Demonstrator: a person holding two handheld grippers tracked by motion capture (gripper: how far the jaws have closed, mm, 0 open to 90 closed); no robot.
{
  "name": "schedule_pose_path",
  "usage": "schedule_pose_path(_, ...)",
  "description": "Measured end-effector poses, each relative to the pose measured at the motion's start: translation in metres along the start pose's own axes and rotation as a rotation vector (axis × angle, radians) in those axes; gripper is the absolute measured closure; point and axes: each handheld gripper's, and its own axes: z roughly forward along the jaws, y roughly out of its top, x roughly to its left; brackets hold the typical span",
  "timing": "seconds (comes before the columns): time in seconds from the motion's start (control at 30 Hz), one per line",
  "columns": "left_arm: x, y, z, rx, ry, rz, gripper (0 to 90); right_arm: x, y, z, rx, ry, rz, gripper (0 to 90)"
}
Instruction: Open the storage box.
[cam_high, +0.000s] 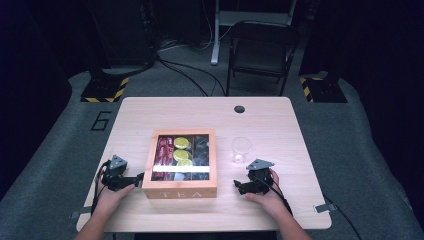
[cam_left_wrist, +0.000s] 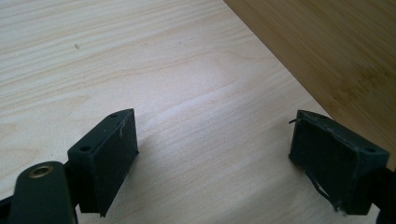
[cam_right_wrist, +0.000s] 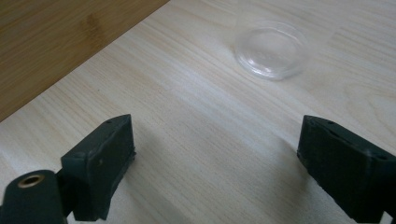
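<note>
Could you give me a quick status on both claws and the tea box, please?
Left claw open, empty, beside tea box. Right claw open, empty, near glass. Box lid shut. Nothing in the way.

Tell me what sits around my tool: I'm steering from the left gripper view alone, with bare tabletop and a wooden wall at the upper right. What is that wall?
Observer: It is the side of a wooden tea box with a clear lid; your left tool points at it, jaws open.
Operator: What's inside?
Observer: Red packets in the left compartment, yellow round pods in the middle one.
Operator: Where is the other tool?
Observer: The right tool lies right of the box, open on nothing, with an empty clear glass beyond it.
</note>
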Motion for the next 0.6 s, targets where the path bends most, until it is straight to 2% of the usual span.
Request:
schedule_pose_path(0.17,0.0000,0.0000,0.0008,-0.007,0.007,-0.003,14.9,0.0056,0.0021,0.0022,0.021,-0.014,0.031,3.5)
schedule_pose_path(0.3,0.0001,0.0001,0.0009,-0.007,0.007,-0.005,15.0,0.0051,0.0016,0.0022,0.013,-0.013,0.031,3.8)
schedule_pose_path(0.47,0.0003,0.0003,0.0005,-0.002,0.007,-0.004,15.2,0.0037,0.0017,0.0015,0.009,0.007,0.002,7.9)
schedule_pose_path(0.53,0.0000,0.0002,0.0009,-0.007,0.008,-0.005,15.2,0.0026,0.0010,0.0004,-0.011,0.032,-0.026,15.0)
schedule_pose_path(0.6,0.0000,0.0002,0.0009,-0.007,0.008,-0.005,15.1,0.0013,0.0004,-0.0010,-0.010,0.042,-0.032,16.5)
